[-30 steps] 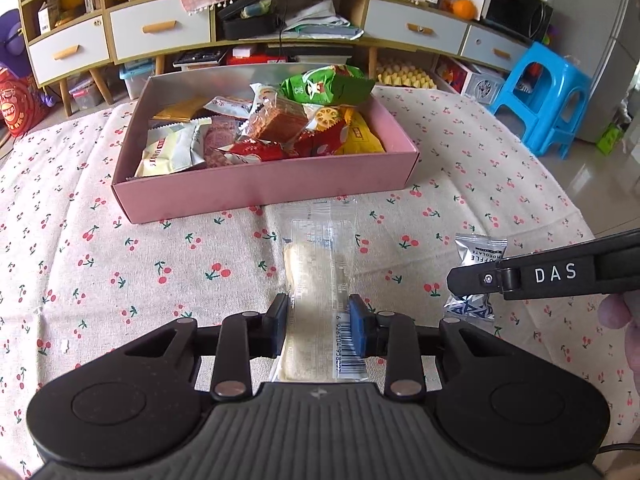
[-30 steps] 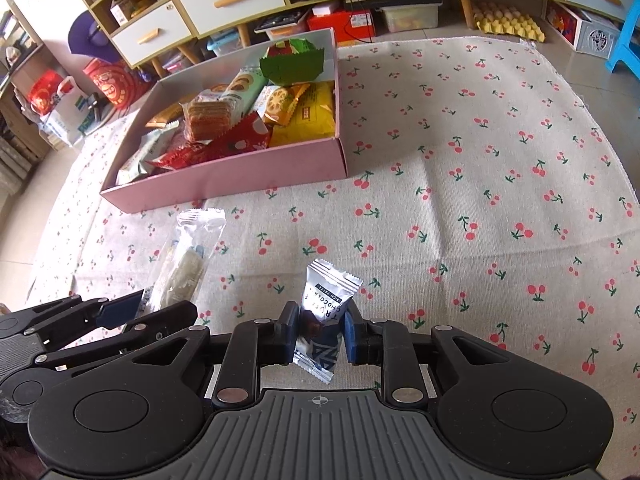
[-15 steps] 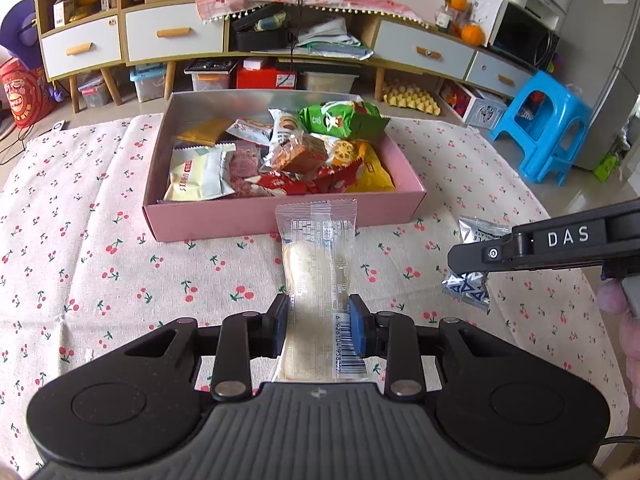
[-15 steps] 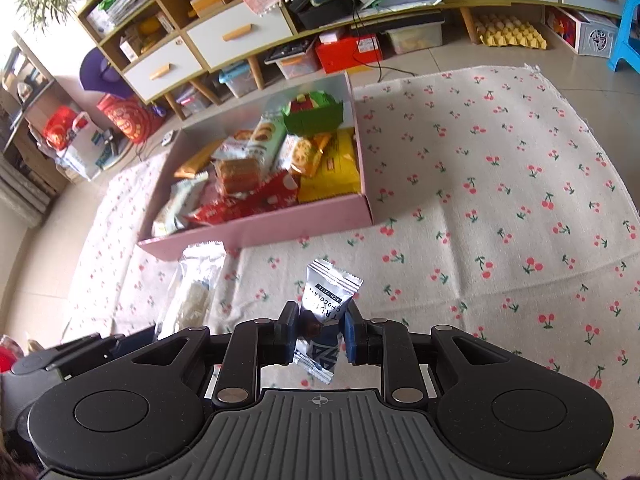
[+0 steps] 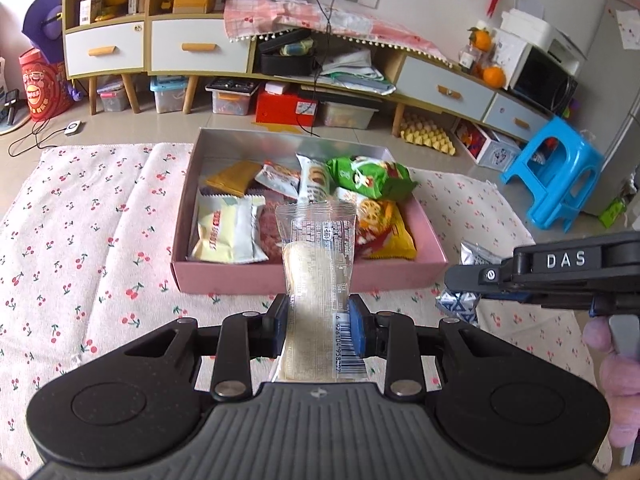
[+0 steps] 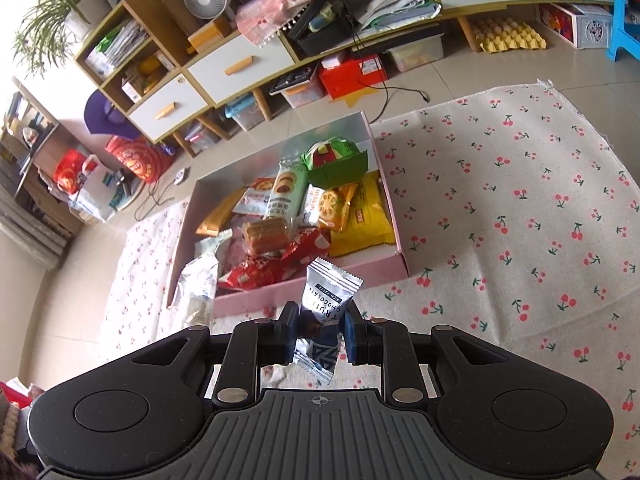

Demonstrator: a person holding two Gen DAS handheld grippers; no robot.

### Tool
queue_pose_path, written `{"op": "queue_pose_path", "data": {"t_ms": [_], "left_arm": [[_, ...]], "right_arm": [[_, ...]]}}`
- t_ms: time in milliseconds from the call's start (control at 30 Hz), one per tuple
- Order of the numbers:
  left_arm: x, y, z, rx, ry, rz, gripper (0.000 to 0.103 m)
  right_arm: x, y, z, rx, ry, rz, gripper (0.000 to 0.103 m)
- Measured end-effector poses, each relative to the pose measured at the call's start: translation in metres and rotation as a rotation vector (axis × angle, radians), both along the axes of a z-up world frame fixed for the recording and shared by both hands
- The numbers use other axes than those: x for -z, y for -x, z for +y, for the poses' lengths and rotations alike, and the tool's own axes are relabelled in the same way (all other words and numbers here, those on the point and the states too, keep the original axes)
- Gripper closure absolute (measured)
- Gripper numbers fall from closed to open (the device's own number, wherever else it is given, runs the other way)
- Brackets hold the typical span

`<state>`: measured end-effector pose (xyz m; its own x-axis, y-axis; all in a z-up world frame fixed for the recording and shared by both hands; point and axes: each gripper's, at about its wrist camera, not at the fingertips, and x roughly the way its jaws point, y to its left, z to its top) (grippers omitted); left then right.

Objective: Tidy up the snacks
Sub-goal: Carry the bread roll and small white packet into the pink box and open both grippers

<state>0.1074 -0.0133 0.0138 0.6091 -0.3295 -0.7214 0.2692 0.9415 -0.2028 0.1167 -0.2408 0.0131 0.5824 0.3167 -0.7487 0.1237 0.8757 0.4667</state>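
Note:
My left gripper [image 5: 319, 322] is shut on a long clear-wrapped pastry packet [image 5: 316, 264], held in the air just in front of the pink snack box [image 5: 304, 278]. My right gripper [image 6: 319, 330] is shut on a small silver chocolate truffle packet [image 6: 326, 300], also lifted, near the box's front wall [image 6: 304, 292]. The box holds several snacks: a green bag [image 5: 368, 174], a yellow bag [image 6: 364, 216], a cream packet [image 5: 228, 232]. The right gripper [image 5: 480, 276] with its silver packet [image 5: 460, 300] shows at the right of the left wrist view. The pastry packet shows at the left of the right wrist view [image 6: 196, 292].
The box sits on a cherry-print cloth [image 6: 520, 208] spread over a tiled floor. Behind it stand low cabinets with drawers [image 5: 200, 46], storage bins and a red box [image 5: 286, 106]. A blue plastic stool [image 5: 556, 172] is at the right.
Both grippers have risen well above the cloth with their packets and moved toward the box. The view now takes in more of the room.

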Motion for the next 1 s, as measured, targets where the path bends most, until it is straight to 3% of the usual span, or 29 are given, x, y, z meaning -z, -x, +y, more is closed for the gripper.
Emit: {"op": "queue_pose_path", "data": {"t_ms": [400, 700, 1000], "left_arm": [[0.007, -0.041, 0.01, -0.103, 0.036, -0.054, 0.075], [0.021, -0.065, 0.004, -0.15, 0.067, -0.116, 0.075], [0.026, -0.07, -0.002, -0.137, 0.028, -0.129, 0.074]], "right_arm": [[0.01, -0.028, -0.016, 0.1, -0.079, -0.064, 0.081], [0.02, -0.044, -0.007, 0.105, -0.001, -0.106, 0.081], [0.029, -0.048, 0.004, 0.059, 0.057, -0.093, 0.077]]}}
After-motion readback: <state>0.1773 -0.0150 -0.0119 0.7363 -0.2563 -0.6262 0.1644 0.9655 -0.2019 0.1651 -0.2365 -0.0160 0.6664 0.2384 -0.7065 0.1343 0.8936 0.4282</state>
